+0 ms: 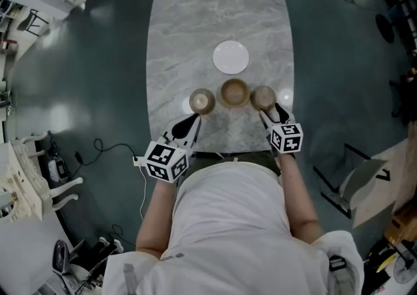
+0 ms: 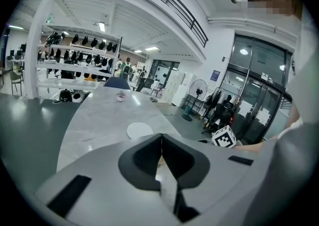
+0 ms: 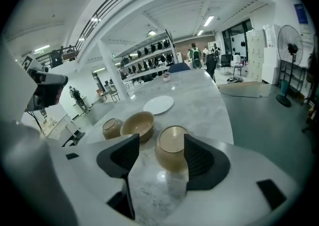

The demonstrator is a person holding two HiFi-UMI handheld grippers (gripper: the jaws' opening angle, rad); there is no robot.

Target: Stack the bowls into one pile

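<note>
head view, three empty bowls (image 1: 234, 92), right gripper (image 1: 272, 115) open around rightmost bowl (image 1: 263, 98), left gripper (image 1: 193, 120) closed

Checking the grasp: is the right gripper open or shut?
Open: the jaws of the right gripper stand apart around the rightmost bowl, with a clear gap on one side of it.
</note>
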